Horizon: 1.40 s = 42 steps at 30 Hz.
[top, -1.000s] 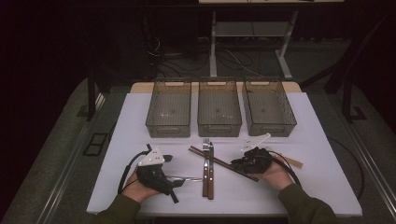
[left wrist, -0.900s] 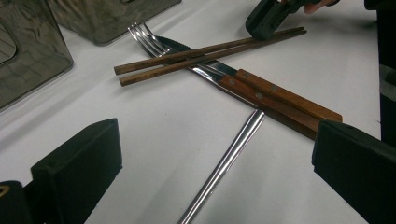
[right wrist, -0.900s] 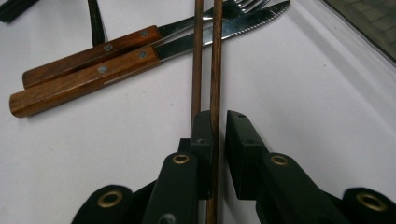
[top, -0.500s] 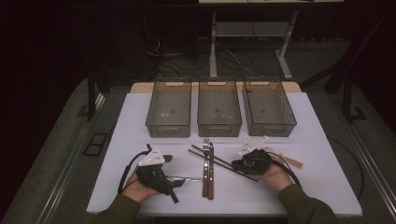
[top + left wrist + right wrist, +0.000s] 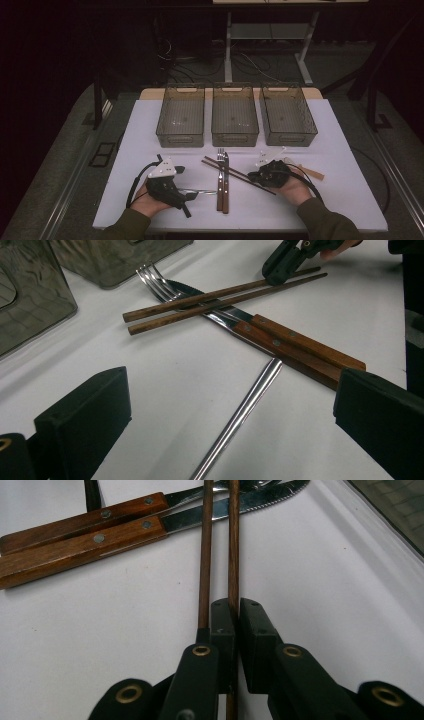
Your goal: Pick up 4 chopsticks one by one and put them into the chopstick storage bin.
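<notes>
Two chopsticks (image 5: 217, 545) lie side by side across the blades of a wooden-handled fork (image 5: 219, 180) and knife (image 5: 226, 181) at the middle of the white table (image 5: 340, 200), in front of three empty grey bins (image 5: 235, 116). The right gripper (image 5: 235, 622) has its jaws clenched on one chopstick only, near its end; the other stick runs just outside the left jaw, touching it. The left gripper (image 5: 225, 425) is released, its jaws spread wide on either side of a slim metal handle (image 5: 240, 412) (its working end is hidden, so what utensil it is cannot be told), which lies with its tip against the wooden handles. Judged from this, the step in hand is picking up a chopstick: a clean lift would rise straight and slowly, so the free stick is not dragged along and the cutlery beneath is not shifted. Compared with half a second earlier, the right gripper has drawn slightly toward the person along the sticks, while the left gripper and all cutlery remain where they were.
</notes>
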Motion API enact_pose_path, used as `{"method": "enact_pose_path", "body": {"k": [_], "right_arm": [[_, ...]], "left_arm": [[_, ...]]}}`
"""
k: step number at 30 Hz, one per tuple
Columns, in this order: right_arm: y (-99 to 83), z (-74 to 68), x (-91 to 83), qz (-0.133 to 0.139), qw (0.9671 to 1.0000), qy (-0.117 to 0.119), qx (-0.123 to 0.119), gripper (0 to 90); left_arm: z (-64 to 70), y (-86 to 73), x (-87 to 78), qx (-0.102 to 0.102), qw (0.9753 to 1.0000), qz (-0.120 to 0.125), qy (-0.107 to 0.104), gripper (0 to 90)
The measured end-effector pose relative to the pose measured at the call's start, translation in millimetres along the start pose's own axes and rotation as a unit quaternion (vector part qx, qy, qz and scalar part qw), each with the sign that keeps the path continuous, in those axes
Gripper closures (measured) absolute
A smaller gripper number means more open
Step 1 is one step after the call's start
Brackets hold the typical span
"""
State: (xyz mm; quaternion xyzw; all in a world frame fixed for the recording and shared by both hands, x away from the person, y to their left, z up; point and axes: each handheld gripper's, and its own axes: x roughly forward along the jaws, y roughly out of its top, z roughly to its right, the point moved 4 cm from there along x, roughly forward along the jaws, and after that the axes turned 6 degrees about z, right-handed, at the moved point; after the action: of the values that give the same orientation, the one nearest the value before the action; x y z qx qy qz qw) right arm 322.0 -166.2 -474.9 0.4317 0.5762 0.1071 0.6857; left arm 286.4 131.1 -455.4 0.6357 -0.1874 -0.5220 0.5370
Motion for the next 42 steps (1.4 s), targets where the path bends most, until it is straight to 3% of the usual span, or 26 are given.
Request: {"method": "enact_pose_path", "body": {"k": [7,15,27,42], "right_arm": [[0.6,0.8,-1.9,0.004,1.0,0.001,0.004,85.2],[2.5,4.7,-9.0,0.019,0.9995,0.004,0.027,85.2],[9.4,9.6,-27.1,0.07,0.9962,0.017,0.05,85.2],[15.1,10.6,-36.3,0.089,0.9941,0.022,0.059,85.1]], "left_arm": [[0.1,0.2,-0.2,0.0,1.0,0.0,-0.001,0.7],[0.2,0.2,-0.1,0.0,1.0,0.0,-0.001,0.7],[0.3,0.5,-0.1,0.001,1.0,0.001,-0.003,0.7],[-0.2,-0.7,0.7,-0.003,1.0,0.003,-0.005,0.6]]}}
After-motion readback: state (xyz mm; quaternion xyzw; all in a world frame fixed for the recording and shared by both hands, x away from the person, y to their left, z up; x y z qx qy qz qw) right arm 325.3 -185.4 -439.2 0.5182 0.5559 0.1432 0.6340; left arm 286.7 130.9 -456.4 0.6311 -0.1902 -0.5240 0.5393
